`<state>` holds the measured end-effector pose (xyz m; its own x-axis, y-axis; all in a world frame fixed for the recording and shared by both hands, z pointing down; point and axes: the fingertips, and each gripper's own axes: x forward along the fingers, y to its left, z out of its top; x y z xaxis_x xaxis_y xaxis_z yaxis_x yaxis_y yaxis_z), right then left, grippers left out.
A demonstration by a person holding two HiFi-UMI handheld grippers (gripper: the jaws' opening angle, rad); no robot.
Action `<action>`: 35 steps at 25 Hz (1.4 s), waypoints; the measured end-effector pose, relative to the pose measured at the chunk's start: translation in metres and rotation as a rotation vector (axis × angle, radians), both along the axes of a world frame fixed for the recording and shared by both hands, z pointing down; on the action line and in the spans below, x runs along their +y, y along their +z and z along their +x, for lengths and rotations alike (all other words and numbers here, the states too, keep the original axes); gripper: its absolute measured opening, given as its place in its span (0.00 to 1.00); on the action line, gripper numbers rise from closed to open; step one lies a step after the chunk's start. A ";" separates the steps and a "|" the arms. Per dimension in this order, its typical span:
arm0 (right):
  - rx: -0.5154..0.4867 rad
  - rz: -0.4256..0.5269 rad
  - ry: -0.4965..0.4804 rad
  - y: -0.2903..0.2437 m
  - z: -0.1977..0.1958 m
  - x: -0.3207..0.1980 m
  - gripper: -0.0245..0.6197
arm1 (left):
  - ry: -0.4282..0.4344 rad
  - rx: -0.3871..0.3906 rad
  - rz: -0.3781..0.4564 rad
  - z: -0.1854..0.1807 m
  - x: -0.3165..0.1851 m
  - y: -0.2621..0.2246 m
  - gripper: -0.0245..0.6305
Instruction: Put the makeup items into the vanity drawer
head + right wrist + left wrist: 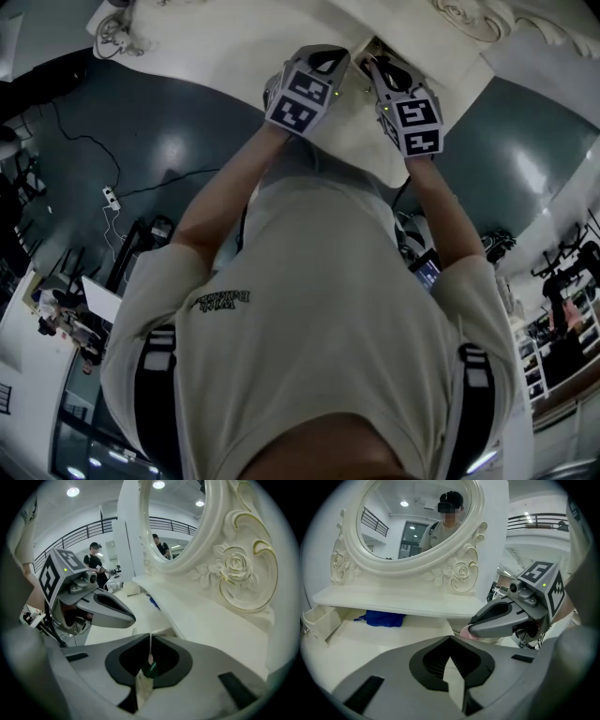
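Blue item (379, 618), long axis along the vanity shelf (393, 603) and tucked under it, ahead-left of the nearer left gripper (450, 638), jaws together and empty; right gripper (150, 636) pinched nearly shut, contents indistinct.

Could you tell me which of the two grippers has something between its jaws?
The right gripper: a thin white stick is pinched between its jaws, whereas the left gripper has its jaws together on nothing.
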<state>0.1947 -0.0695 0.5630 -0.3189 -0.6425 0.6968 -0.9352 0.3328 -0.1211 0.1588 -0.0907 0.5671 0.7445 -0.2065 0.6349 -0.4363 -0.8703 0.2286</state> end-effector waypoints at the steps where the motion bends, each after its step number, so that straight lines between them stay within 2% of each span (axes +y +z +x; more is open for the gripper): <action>1: 0.000 -0.008 -0.003 0.002 0.000 0.001 0.06 | -0.001 -0.001 -0.004 0.000 0.000 0.001 0.06; 5: -0.008 -0.023 -0.012 0.005 -0.004 0.003 0.08 | -0.005 -0.015 -0.016 -0.004 0.002 0.004 0.06; 7: -0.011 -0.026 -0.015 0.005 -0.004 0.005 0.12 | -0.004 -0.010 -0.007 -0.004 0.002 0.003 0.06; 20: -0.004 -0.037 -0.018 0.007 -0.004 0.006 0.12 | -0.013 -0.015 -0.003 -0.010 0.000 0.001 0.06; 28: 0.012 -0.007 -0.052 -0.007 -0.009 -0.001 0.12 | -0.035 -0.007 0.022 -0.017 -0.005 -0.014 0.06; 35: 0.008 0.058 -0.071 -0.041 -0.023 -0.010 0.12 | -0.055 0.013 0.072 -0.027 -0.008 -0.048 0.06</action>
<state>0.1721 -0.0793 0.5224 -0.3601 -0.6579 0.6614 -0.9097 0.4048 -0.0926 0.1316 -0.0989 0.5188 0.7388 -0.2922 0.6072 -0.4812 -0.8596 0.1718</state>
